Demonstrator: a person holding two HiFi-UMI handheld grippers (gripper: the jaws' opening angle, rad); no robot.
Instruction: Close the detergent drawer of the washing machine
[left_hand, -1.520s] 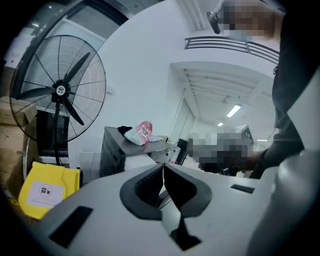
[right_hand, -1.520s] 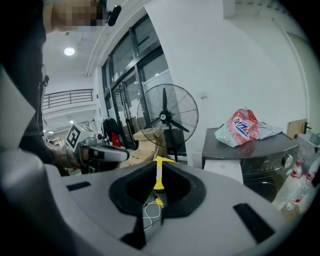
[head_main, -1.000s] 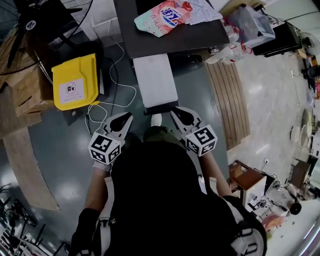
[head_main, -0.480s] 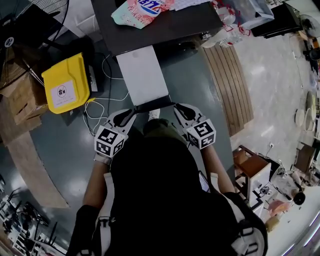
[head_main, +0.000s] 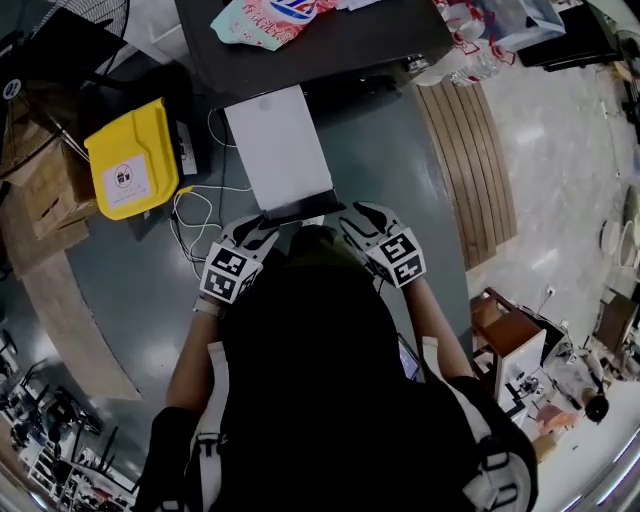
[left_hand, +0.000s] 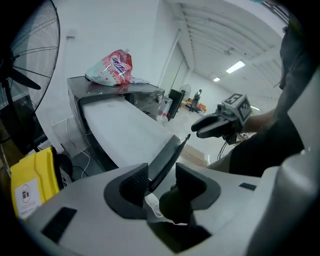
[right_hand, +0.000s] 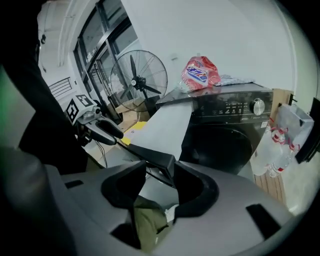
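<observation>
The white detergent drawer (head_main: 278, 148) stands drawn far out of the dark washing machine (head_main: 310, 45) towards me. Its dark front panel (head_main: 300, 211) is at the near end. My left gripper (head_main: 262, 232) is at the panel's left end and my right gripper (head_main: 358, 222) at its right end. Both jaws have just been opening. In the left gripper view the left gripper (left_hand: 162, 182) is open with the panel's edge (left_hand: 167, 155) between its fingers. In the right gripper view the right gripper (right_hand: 160, 181) is open around the panel's corner (right_hand: 156, 161).
A red and white detergent bag (head_main: 268, 15) lies on top of the machine. A yellow container (head_main: 135, 160) and white cables (head_main: 205, 215) are on the floor at the left, with a standing fan (right_hand: 138, 80) beyond. A wooden pallet (head_main: 470, 150) with water bottles (right_hand: 277, 150) is at the right.
Both grippers have come down and forward to the drawer's front panel. Their jaws, shut before, now stand open around the panel's two ends.
</observation>
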